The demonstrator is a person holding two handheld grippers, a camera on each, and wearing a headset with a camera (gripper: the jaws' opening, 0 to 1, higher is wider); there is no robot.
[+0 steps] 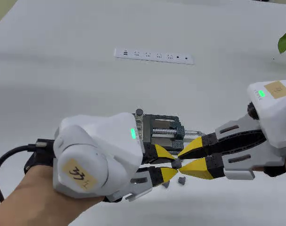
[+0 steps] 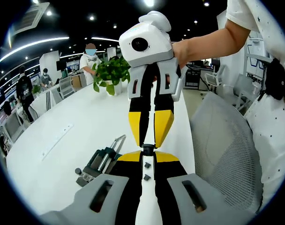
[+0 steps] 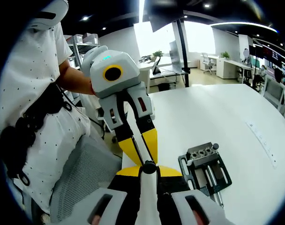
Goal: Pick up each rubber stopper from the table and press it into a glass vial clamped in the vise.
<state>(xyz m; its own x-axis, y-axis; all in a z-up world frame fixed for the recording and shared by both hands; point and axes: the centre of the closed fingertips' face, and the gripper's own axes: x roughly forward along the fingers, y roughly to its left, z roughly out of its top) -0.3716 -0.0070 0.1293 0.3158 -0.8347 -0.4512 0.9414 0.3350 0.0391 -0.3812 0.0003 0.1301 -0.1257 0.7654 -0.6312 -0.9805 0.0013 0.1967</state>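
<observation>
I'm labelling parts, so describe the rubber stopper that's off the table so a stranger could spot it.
On the white table, beside the dark metal vise, the left gripper and right gripper meet tip to tip. The small dark rubber stopper sits pinched between their yellow tips, off the table, unlike the two loose stoppers lying below it.

white left gripper [image 1: 175, 165] and right gripper [image 1: 180, 160], yellow-black jaws, tan labels (perhaps "33"), black cable [image 1: 5, 161], white dotted shirt [image 3: 30, 70]
</observation>
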